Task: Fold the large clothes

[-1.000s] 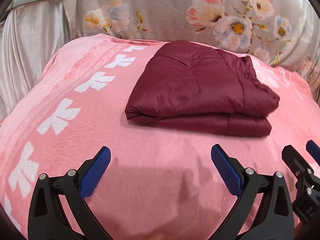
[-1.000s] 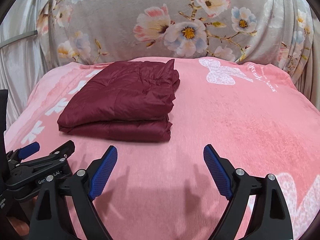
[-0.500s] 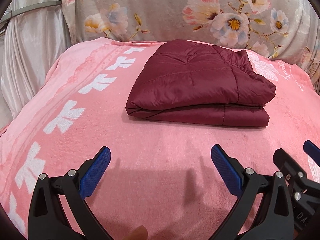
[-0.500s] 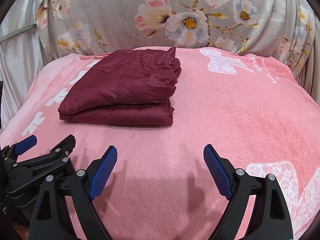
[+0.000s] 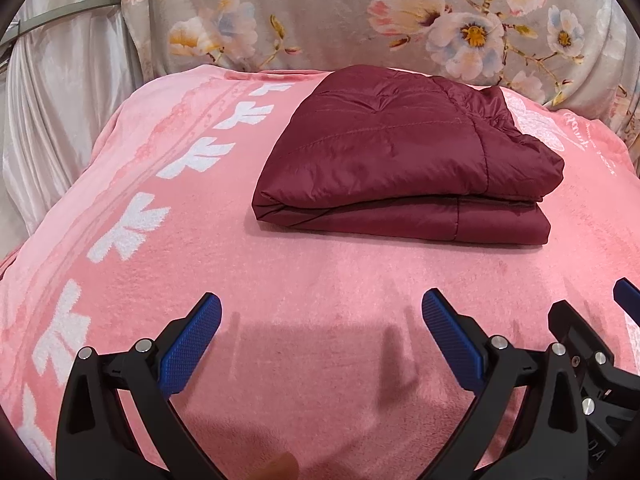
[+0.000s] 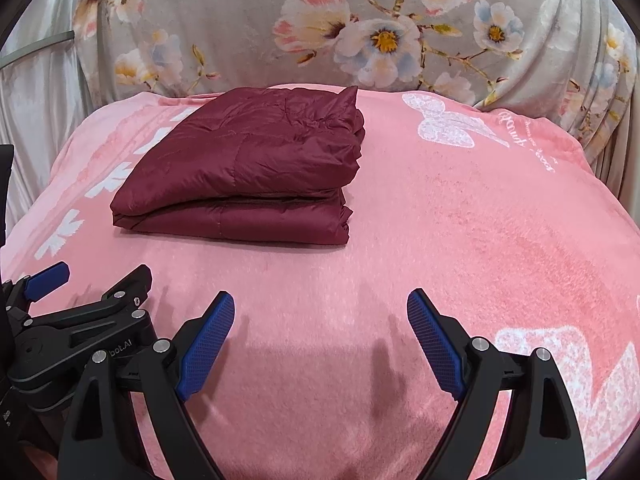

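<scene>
jacket [image 5: 404, 160] is lying folded on the pink blanket [image 5: 320, 280], out in front of both grippers and well apart from them. left gripper [image 5: 320, 320] is hanging over bare blanket with its blue fingers spread wide, holding nothing. right gripper [image 6: 320, 318] is doing the same just beside it, spread wide and holding nothing. pink blanket is showing all around the jacket, with lots of room on the right. flowery cloth [image 6: 360, 32] is standing up behind the far edge. jacket is looking dark red, puffy and shiny, stacked in two thick layers.
</scene>
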Motion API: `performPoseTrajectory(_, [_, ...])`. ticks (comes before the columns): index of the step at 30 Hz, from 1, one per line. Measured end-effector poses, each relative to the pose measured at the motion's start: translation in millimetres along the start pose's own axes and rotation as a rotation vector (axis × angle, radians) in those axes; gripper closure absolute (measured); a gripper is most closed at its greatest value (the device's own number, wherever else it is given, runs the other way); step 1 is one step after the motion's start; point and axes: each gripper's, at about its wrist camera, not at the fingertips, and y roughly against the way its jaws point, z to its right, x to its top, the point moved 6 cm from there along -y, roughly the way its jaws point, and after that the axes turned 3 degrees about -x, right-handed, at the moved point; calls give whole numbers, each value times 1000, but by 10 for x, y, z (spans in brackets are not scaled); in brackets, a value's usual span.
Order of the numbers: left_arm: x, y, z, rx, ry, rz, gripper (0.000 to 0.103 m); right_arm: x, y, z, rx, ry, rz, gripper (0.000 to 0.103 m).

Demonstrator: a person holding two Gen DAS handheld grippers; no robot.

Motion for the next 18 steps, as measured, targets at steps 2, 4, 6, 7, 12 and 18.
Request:
performPoseTrajectory(2, [1, 3, -2, 0, 0, 1, 5, -5, -7, -6, -1, 2, -3, 17])
performPoseTrajectory(4, [-3, 1, -4, 5, -1, 2, 5, -8, -10, -5, -2, 2, -4, 17])
performPoseTrajectory(6, [-4, 2, -4, 9, -1, 2, 5, -7, -10, -6, -2, 2, -4, 17])
performPoseTrajectory(7, [-5, 2, -4, 11, -2, 2, 5, -11, -10, -7, -4, 3, -5, 17])
performPoseTrajectory(12, [-7, 2, -5, 19, -5, 1, 5, -6, -13, 4, 0, 4, -4, 17])
performPoseTrajectory(18, [-8, 4, -6, 18, -6, 2, 6, -1, -13, 7, 0, 5, -4, 17])
